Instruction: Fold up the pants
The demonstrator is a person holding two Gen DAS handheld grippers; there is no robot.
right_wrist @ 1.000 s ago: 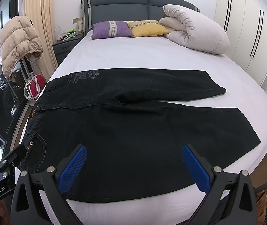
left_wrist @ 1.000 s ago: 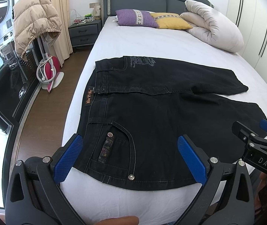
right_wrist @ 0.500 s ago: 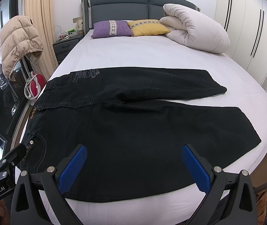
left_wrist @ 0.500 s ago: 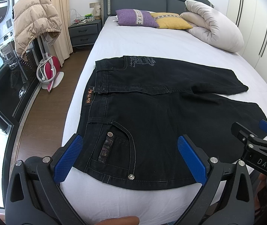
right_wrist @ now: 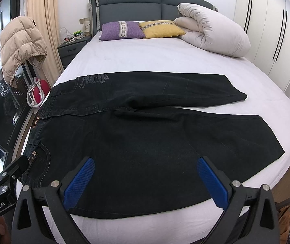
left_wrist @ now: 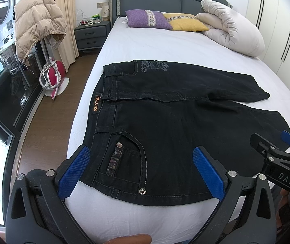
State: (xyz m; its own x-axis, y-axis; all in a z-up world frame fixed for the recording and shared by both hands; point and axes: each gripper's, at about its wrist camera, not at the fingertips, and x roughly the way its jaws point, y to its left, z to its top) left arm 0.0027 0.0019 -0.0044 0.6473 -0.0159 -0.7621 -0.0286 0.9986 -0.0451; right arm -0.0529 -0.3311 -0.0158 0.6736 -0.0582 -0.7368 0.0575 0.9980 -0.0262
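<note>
Black pants (left_wrist: 165,122) lie flat across the white bed (left_wrist: 145,46), waistband at the left, both legs running to the right; they also show in the right wrist view (right_wrist: 145,134). My left gripper (left_wrist: 142,171) is open and empty, hovering over the near front pocket by the waistband. My right gripper (right_wrist: 144,182) is open and empty, hovering over the near leg's lower edge. Each gripper shows at the side of the other's view: the right one (left_wrist: 277,158), the left one (right_wrist: 2,185).
A purple pillow (left_wrist: 147,19), a yellow pillow (left_wrist: 183,21) and a rolled white duvet (left_wrist: 232,30) lie at the head of the bed. A nightstand (left_wrist: 90,34), a beige jacket (left_wrist: 37,22) on a rack and a red item (left_wrist: 52,77) stand left of the bed. Wardrobes (right_wrist: 271,30) line the right wall.
</note>
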